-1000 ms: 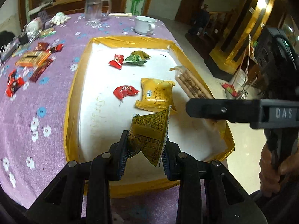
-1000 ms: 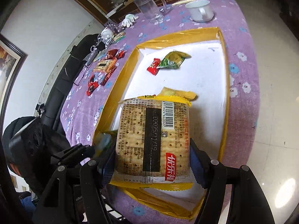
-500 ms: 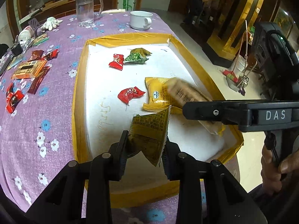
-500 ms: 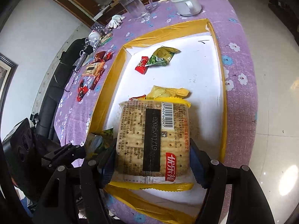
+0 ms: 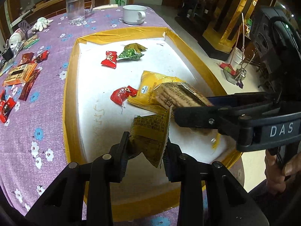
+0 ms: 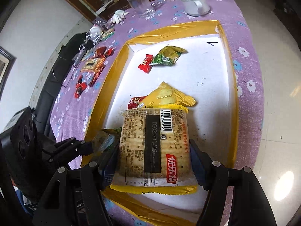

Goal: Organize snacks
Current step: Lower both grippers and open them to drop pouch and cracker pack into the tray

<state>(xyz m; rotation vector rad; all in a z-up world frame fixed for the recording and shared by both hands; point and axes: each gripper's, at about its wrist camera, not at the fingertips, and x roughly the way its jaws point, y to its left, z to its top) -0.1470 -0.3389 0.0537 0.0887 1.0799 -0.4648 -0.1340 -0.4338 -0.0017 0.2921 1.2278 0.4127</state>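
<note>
My left gripper [image 5: 145, 151] is shut on a small yellow snack packet [image 5: 150, 137] and holds it over the near end of the white tray with yellow rim [image 5: 71, 86]. My right gripper [image 6: 153, 162] is shut on a clear cracker pack [image 6: 154, 145] with yellow ends, just above the tray's near end; this pack also shows in the left wrist view [image 5: 178, 98]. In the tray lie a yellow biscuit packet [image 5: 150, 86], two red candies [image 5: 122, 94] [image 5: 110, 59] and a green packet [image 5: 129, 54].
On the purple flowered cloth left of the tray lie an orange box [image 5: 18, 73] and several red and brown snacks [image 5: 6, 105]. A glass jug [image 5: 77, 5] and a white cup [image 5: 134, 14] stand at the far end. The table edge and floor are to the right.
My right gripper has carried the cracker pack lower and further in over the tray's near end, close beside my left gripper. The left gripper has kept its hold on the yellow packet.
</note>
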